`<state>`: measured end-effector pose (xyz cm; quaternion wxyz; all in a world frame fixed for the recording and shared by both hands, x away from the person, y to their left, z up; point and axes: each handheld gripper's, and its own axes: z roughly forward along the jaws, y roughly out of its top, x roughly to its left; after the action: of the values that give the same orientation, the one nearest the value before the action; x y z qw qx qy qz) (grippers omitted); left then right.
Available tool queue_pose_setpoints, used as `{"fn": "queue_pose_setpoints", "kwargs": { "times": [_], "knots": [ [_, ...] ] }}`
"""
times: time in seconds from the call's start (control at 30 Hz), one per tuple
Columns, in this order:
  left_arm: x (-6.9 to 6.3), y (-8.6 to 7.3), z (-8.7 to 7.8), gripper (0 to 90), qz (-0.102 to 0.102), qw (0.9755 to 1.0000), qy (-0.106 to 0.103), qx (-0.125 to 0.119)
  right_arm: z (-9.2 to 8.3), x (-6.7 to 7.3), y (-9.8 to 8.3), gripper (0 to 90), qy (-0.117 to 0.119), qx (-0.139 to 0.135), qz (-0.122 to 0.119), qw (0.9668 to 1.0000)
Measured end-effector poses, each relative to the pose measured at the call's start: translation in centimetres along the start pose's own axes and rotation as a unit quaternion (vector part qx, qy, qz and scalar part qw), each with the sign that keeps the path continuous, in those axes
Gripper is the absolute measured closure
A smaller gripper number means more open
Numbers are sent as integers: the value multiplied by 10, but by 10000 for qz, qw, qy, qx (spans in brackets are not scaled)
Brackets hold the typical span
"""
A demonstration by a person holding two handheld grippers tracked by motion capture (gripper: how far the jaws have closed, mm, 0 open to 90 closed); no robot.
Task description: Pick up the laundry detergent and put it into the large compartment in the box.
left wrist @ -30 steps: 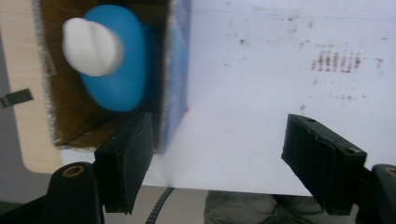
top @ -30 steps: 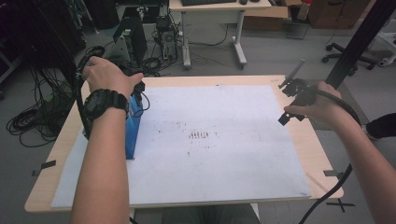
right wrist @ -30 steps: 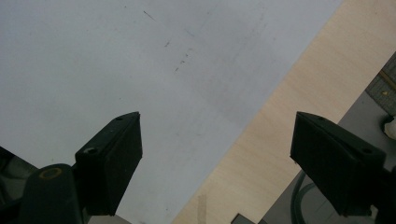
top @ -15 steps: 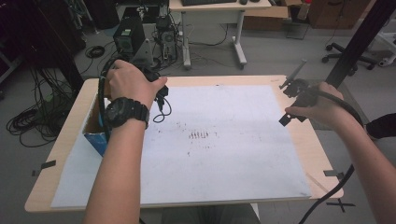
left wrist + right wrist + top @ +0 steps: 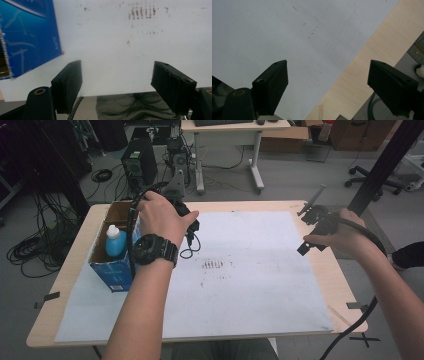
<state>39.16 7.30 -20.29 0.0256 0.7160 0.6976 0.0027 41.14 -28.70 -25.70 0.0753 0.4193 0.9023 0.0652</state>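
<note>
- Since the earlier frames the left hand (image 5: 162,217) has lifted off the blue carton (image 5: 114,254) and moved toward the middle of the table; the carton, lying flat a second ago, now stands upright with its top open, a bottle (image 5: 115,241) with a white cap and blue body showing inside; the right hand (image 5: 341,234) sits where it was near the right edge.
- The left gripper (image 5: 116,77) has its jaws spread wide with nothing between them; in the left gripper view it hangs over the white sheet (image 5: 120,50), the carton's blue side just off to its left, not touching.
- The right gripper (image 5: 328,82) is likewise released, jaws wide apart and empty, above the sheet's border and the bare wood of the table (image 5: 372,57).
- Counted: one carton at the table's left edge, one bottle in it, one white sheet bearing one cluster of dark marks (image 5: 214,265), two grippers, one black wristwatch (image 5: 154,250) on the left wrist.
</note>
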Motion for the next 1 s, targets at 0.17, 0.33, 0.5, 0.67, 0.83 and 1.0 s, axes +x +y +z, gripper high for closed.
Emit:
{"fn": "queue_pose_setpoints", "kwargs": {
  "times": [0.17,0.33,0.5,0.67,0.83,1.0],
  "knots": [
    [-8,-3,7,253,30,10000,-11,51,0,3,2,171,-8,-2,-44,10000],
    [-16,-5,12,250,52,10000,-43,62,-2,6,1,171,-10,-18,-78,10000],
    [-24,-7,16,242,80,9999,-36,121,-2,4,0,171,26,-10,-39,10000],
    [-30,-8,20,239,107,9998,-46,180,-6,0,-2,171,12,-28,17,10000],
    [-36,-10,25,239,132,9996,-115,230,-8,1,-1,170,8,-23,20,10000],
    [-40,-11,32,239,164,9994,-179,249,-7,4,0,170,26,-17,9,10000]
  ]
}}
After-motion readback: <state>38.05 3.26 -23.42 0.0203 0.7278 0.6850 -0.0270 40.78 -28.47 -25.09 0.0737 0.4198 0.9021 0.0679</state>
